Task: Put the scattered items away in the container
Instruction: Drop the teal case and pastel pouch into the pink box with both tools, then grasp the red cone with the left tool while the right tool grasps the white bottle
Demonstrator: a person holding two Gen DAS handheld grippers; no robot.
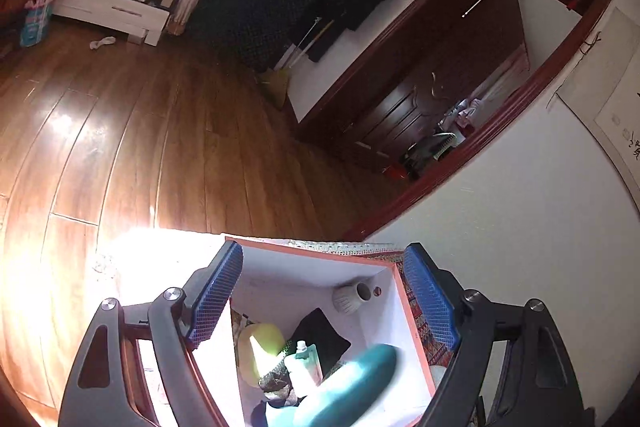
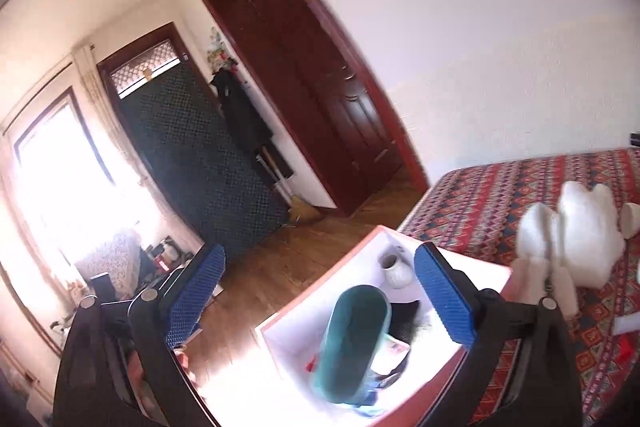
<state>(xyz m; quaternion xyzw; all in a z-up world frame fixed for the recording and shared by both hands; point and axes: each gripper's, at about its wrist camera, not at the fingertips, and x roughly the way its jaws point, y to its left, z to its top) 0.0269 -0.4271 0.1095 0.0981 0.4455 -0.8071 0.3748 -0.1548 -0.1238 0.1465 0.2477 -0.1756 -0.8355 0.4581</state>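
Glossy wood floor [image 1: 160, 131] — ribbed ceramic vase [image 1: 352, 297]

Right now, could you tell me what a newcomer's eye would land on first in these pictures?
Most likely the open orange-edged box in the foreground, with a blurred teal case lying on top of the jumble inside and a small pale vase in its far corner. Next, the white plush toy on the red patterned bedspread to the right. Both the left claw and right claw stand open above the box.
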